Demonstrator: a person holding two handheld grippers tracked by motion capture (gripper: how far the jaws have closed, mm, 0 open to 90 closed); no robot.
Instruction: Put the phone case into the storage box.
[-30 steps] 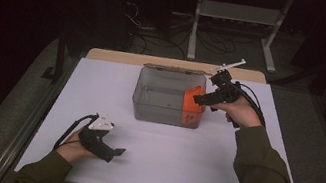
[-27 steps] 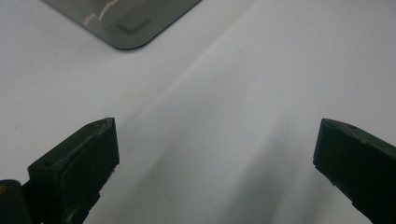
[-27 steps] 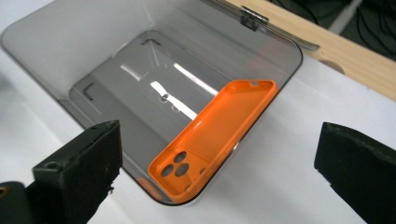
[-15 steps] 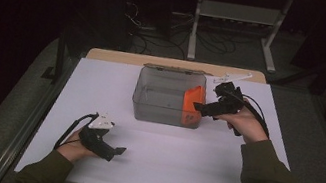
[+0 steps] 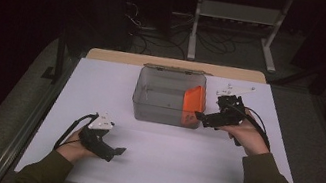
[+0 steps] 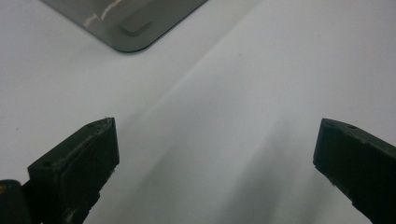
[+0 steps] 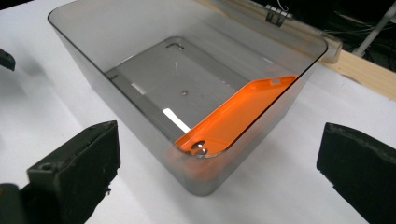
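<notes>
A clear grey plastic bin (image 5: 166, 97) stands at the middle back of the white table. An orange phone case (image 5: 193, 102) leans inside it against the right wall; in the right gripper view the orange phone case (image 7: 236, 116) rests tilted in the bin (image 7: 140, 56). My right gripper (image 5: 199, 118) hovers just right of the bin's front right corner, open and empty (image 7: 217, 182). My left gripper (image 5: 118, 152) rests low at the front left of the table, open with nothing between its fingers (image 6: 215, 168). A corner of the bin (image 6: 126, 28) lies ahead of it.
Small white parts (image 5: 235, 90) lie on the table behind the right hand. A wooden strip (image 5: 176, 65) runs along the table's far edge. Beyond it on the dark floor stand a white shelf frame (image 5: 236, 23) and cables. Bare white tabletop (image 5: 179, 160) spreads between the two hands.
My right gripper has come back toward the person and lower, from above the bin's right rim to beside its front right corner. The left gripper has stayed put.
</notes>
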